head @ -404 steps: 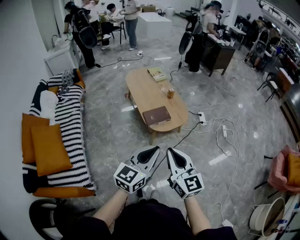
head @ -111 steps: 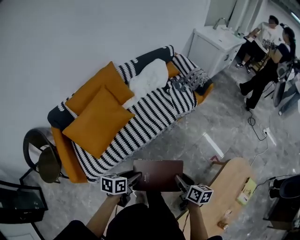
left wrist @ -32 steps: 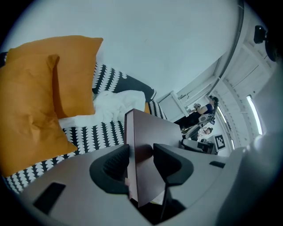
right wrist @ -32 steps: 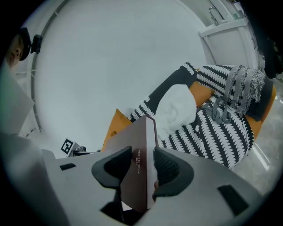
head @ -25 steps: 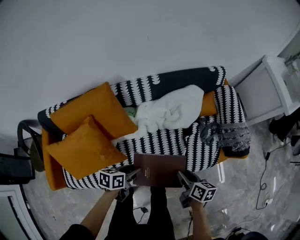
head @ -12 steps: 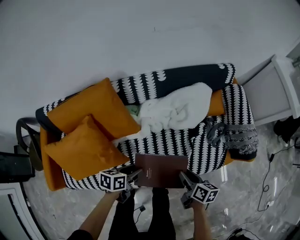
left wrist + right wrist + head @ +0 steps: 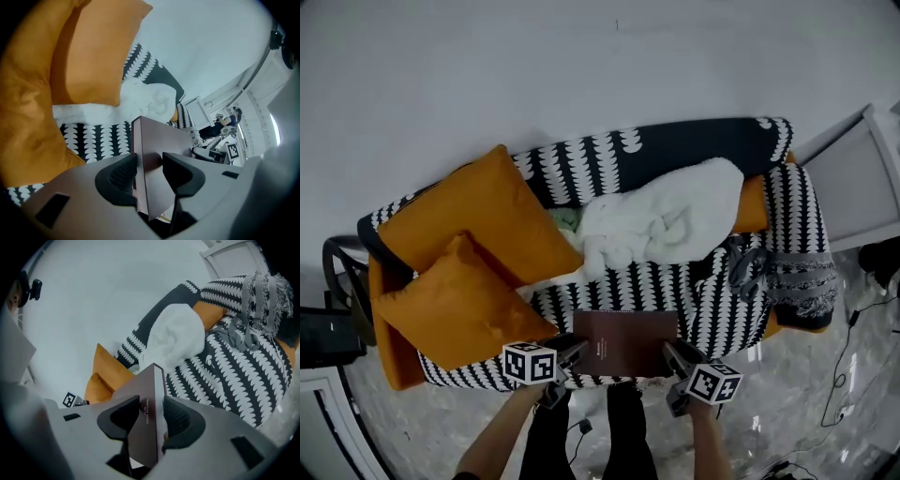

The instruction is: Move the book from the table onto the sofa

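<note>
A dark brown book [image 7: 625, 343] is held flat between both grippers, just over the front of the sofa's striped seat [image 7: 722, 300]. My left gripper [image 7: 573, 351] is shut on the book's left edge, and my right gripper [image 7: 671, 354] is shut on its right edge. In the left gripper view the book [image 7: 157, 154] stands on edge between the pads of the left gripper [image 7: 149, 172]. The right gripper view shows the book [image 7: 146, 413] clamped the same way in the right gripper [image 7: 152, 420], with the sofa [image 7: 234, 371] beyond.
Two orange cushions [image 7: 478, 272] lie on the sofa's left half. A white crumpled blanket [image 7: 661, 223] lies at the seat's back middle. A grey fringed throw [image 7: 792, 277] covers the right arm. A dark round chair [image 7: 342, 272] stands at left, a white cabinet [image 7: 862, 159] at right.
Both grippers have sunk with the book toward the sofa seat; the sofa now looks larger and closer. The grip on the book is unchanged.
</note>
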Motion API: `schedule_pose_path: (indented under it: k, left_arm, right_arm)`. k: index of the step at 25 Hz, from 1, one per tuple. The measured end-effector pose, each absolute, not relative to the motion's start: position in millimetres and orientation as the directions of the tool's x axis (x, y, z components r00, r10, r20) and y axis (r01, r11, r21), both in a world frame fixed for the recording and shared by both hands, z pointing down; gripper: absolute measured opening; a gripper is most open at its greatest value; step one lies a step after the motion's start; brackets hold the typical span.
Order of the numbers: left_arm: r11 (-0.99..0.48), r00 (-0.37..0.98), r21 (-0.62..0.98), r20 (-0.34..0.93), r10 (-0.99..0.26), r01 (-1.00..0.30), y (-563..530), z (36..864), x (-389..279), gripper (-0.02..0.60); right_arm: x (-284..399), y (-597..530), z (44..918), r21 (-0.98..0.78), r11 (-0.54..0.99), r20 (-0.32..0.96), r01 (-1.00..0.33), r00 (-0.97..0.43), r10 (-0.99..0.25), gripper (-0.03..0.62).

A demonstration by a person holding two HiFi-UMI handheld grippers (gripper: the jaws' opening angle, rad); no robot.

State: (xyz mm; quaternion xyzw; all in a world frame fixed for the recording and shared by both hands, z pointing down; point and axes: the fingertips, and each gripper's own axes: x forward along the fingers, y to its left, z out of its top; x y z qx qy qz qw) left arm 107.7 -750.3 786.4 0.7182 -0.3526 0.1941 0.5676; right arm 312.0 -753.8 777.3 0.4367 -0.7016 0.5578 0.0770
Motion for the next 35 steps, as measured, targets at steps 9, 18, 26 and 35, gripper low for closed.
schedule_pose_path:
  k: [9,18,26,35]
  left_arm:
    - [-0.061,0.666,0.68,0.691,-0.279,-0.731,-771,826,106,0.181]
    - [-0.049,0.571,0.589,0.758,-0.315,-0.807,-787,840,94,0.209]
    - [-0.063,0.6,0.614,0.738,-0.308,-0.787,-789,825,105,0.208]
    - [-0.178,0.682,0.664,0.666,-0.301,-0.726,-779,754,129,0.172]
  right_arm:
    - [310,-775,814,-0.707,-0.037,0.623,-0.706,-0.597,-0.505,0.181]
    - [322,-781,832,-0.65,-0.08,0.681,-0.756,-0.532,-0.504,0.218]
    - [314,-784,818,-0.677,-0.07,0.659,-0.733,-0.56,-0.502,0.216]
    - [290,-770,750,-0.715,-0.024,0.594,-0.699,-0.589,-0.548,0.164]
